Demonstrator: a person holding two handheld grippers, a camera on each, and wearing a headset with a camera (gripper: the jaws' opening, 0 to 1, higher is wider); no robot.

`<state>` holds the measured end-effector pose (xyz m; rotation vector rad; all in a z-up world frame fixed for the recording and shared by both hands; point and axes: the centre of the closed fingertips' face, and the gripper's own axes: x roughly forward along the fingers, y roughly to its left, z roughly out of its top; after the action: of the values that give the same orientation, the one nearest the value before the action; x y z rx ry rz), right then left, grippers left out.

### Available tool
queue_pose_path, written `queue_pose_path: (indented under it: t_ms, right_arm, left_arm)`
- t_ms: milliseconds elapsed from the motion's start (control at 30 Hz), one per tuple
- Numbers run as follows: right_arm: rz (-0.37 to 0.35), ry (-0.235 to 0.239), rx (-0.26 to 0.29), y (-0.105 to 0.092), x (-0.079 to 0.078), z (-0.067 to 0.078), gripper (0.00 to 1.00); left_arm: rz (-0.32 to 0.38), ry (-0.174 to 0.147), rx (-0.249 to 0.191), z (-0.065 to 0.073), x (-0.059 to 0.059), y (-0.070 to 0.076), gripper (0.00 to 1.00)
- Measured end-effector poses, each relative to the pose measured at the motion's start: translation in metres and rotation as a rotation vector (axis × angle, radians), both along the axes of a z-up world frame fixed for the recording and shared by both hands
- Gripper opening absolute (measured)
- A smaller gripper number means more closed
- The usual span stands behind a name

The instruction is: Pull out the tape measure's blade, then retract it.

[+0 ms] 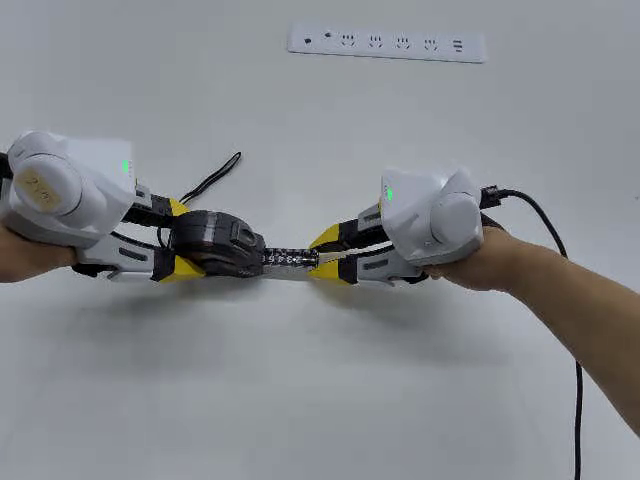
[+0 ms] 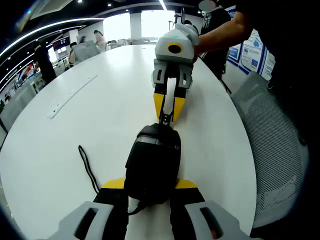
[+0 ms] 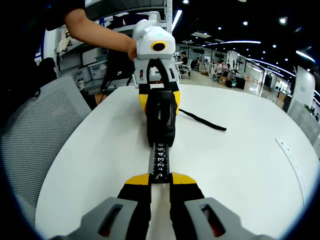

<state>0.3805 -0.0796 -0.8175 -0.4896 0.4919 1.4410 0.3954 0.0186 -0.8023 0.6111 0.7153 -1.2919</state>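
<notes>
White desk (image 1: 320,400) had a plain, matte top, rounded at its edge in both gripper views. A white power strip (image 1: 386,43) lay flat near the far edge, several sockets in a row, well apart from everything else on the desk. A grey mesh chair (image 2: 276,150) stood just beside the desk edge. Beyond was an open office with ceiling light strips (image 3: 239,43), distant workstations (image 3: 227,75), and blue-and-white boards (image 2: 252,50), text unreadable.
</notes>
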Motion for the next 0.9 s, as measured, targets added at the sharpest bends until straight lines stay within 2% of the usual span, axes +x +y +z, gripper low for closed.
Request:
queue_pose_path:
  t_ms: [900]
  right_arm:
    - [0.004, 0.002, -0.015, -0.021, -0.002, 0.000, 0.11]
  left_arm:
    - [0.001, 0.001, -0.001, 0.000, 0.000, -0.001, 0.29]
